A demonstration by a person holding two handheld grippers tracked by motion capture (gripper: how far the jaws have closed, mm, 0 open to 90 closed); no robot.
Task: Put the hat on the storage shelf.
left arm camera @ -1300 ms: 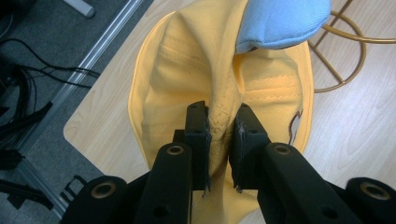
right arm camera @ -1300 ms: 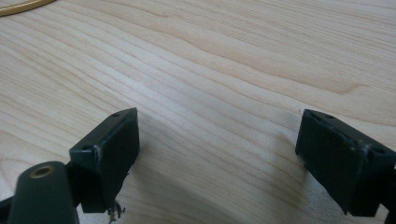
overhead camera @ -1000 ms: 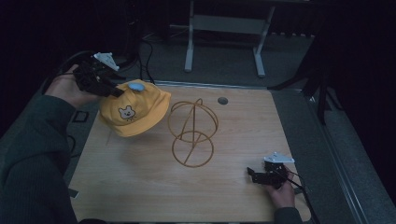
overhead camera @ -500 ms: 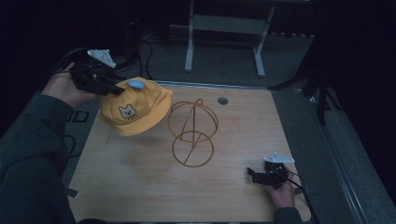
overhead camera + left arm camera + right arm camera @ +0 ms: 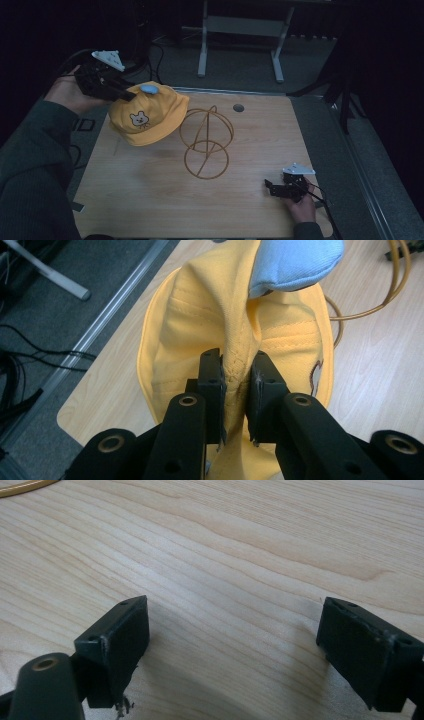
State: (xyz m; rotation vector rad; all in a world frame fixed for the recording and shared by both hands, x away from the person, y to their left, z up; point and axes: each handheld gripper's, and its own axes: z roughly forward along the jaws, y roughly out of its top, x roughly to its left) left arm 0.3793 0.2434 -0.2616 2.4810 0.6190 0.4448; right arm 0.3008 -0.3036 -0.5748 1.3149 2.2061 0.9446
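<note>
A yellow cap (image 5: pixel 147 117) with a bear face and a blue ear hangs in the air over the table's far left. My left gripper (image 5: pixel 126 92) is shut on a fold of the cap's fabric (image 5: pixel 235 372) near its top, with the blue ear (image 5: pixel 292 262) just beyond the jaws. A gold wire stand (image 5: pixel 205 142) made of a ball-shaped frame on a ring base rests upright in the middle of the table, right of the cap. My right gripper (image 5: pixel 270 187) lies low at the front right, open (image 5: pixel 235 650), with bare wood between its jaws.
The wooden table (image 5: pixel 250 215) has a round grommet hole (image 5: pixel 238 107) near its far edge. Beyond the table a metal stand (image 5: pixel 240 30) rises from grey floor. Cables (image 5: pixel 150 55) lie on the floor at the far left.
My left gripper has lifted the cap a little higher and carried it slightly right, toward the wire stand. The right gripper has stayed where it was.
</note>
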